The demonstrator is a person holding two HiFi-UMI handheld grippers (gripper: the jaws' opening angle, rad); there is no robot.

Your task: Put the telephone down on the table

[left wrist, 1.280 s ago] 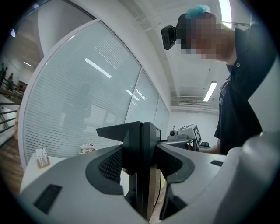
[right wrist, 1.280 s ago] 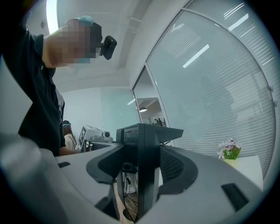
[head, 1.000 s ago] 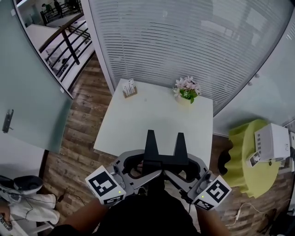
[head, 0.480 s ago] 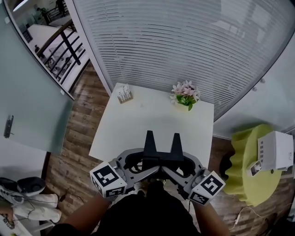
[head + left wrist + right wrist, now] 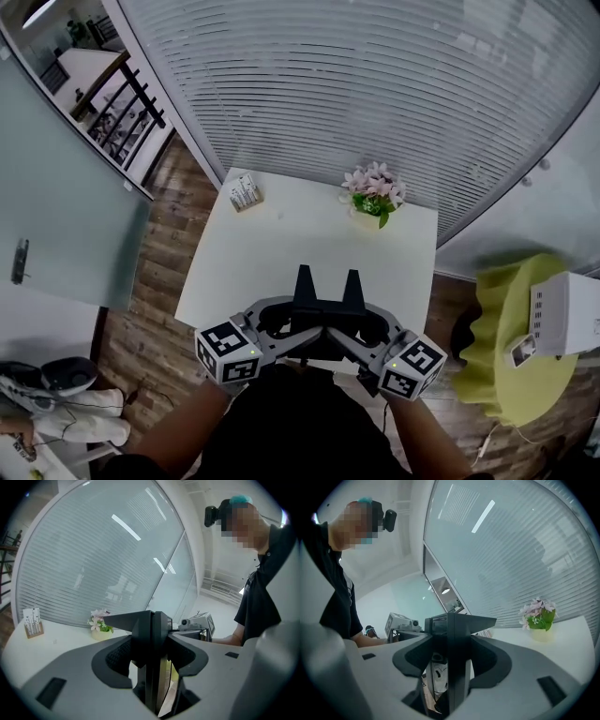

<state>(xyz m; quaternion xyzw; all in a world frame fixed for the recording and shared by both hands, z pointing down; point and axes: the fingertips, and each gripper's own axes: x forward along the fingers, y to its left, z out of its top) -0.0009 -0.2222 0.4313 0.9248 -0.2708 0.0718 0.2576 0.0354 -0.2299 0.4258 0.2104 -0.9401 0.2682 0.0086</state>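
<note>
Left gripper (image 5: 152, 660): clamped on black telephone (image 5: 325, 305) | right gripper (image 5: 452, 660): clamped on same | telephone not yet on white table (image 5: 281, 248) | card holder (image 5: 244, 193) print too small to read

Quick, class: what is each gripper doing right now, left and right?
Left gripper: closed on one end of the black telephone.
Right gripper: closed on the telephone's other end.

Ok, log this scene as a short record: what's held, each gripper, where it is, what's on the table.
held: telephone, black
left gripper: shut on telephone
right gripper: shut on telephone
place: in the air over the table's near edge
on table: flowers far right; card holder far left corner
</note>
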